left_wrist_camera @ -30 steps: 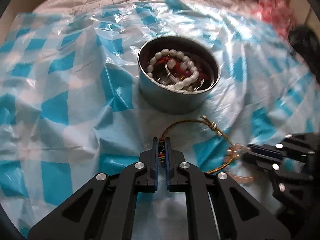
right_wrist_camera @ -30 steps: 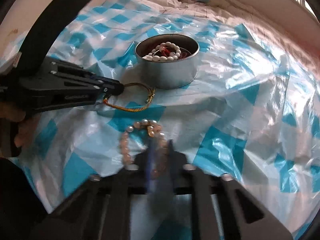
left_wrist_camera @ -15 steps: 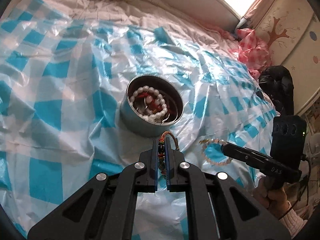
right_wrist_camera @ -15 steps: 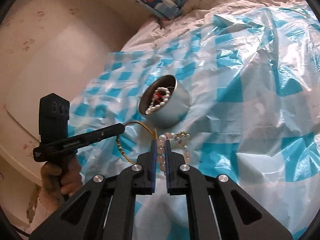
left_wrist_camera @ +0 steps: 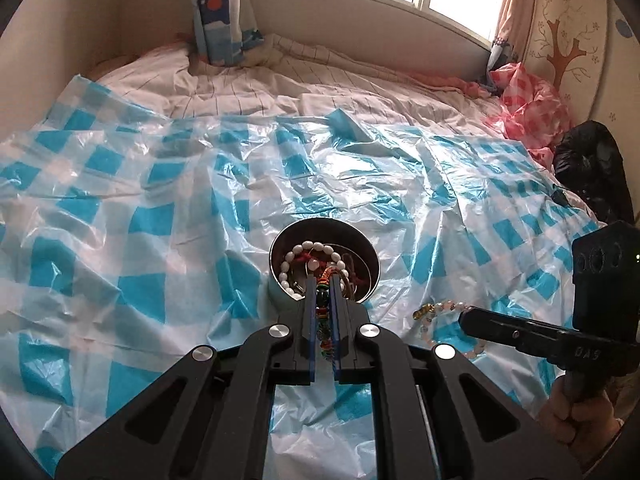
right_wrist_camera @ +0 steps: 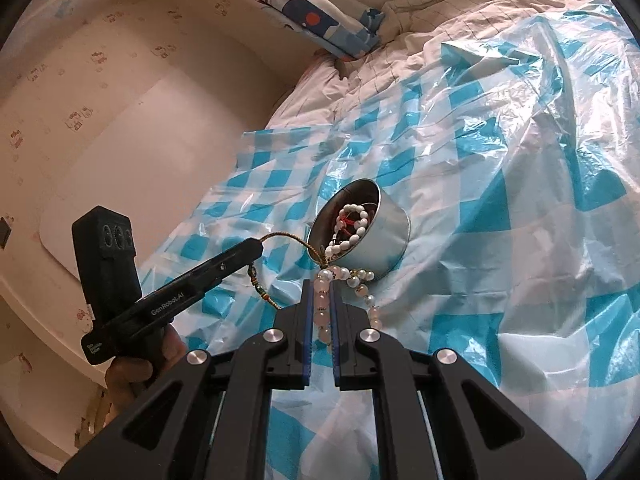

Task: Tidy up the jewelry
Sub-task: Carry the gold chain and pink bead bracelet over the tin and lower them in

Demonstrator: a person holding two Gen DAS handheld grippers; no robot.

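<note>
Glossy, crinkled plastic sheet (left_wrist_camera: 168, 216) over matt cloth bedding (left_wrist_camera: 280, 80); smooth brushed-metal tin (right_wrist_camera: 386, 226); matt black plastic fingers (left_wrist_camera: 310, 300)

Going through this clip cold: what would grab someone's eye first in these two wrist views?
Probably the round metal tin in the middle of the blue-and-white checked plastic sheet spread over the bed, with a white bead bracelet inside. Next, each gripper is shut on jewelry in front of that tin: the left gripper pinches a gold cord bracelet, and the right gripper holds a pink bead bracelet.
</note>
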